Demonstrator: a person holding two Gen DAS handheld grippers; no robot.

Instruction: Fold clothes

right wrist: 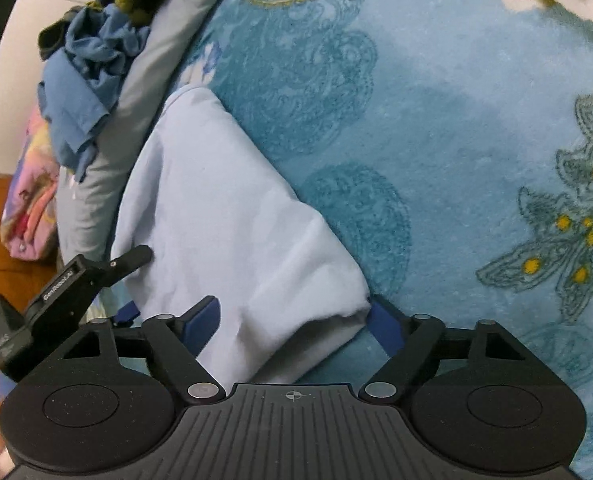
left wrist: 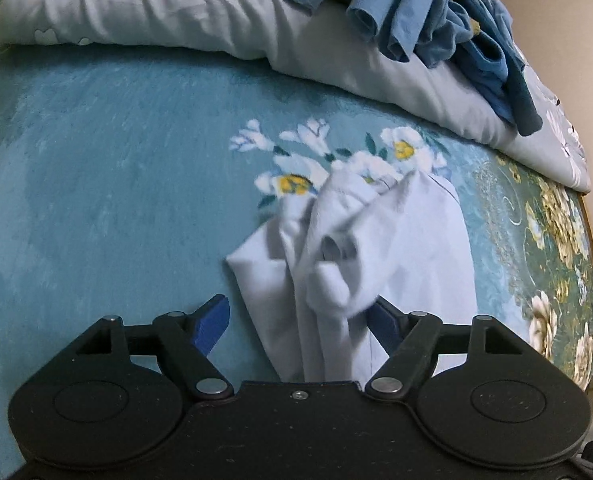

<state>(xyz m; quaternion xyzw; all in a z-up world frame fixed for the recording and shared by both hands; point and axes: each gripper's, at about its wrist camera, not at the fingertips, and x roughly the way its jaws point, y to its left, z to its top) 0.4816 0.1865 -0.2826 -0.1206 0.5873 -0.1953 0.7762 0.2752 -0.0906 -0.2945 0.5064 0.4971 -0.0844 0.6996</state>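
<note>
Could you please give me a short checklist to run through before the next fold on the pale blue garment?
1. Left gripper open, fingers apart: ok.
2. Right gripper open, fingers apart: ok.
3. Pale blue garment lying flat: not ok; the left wrist view shows it bunched and rumpled.
4. Garment resting on the teal blanket: ok.
5. Blue clothes pile apart from the garment: ok.
6. Whether either gripper's fingers touch the fabric: cannot tell.
</note>
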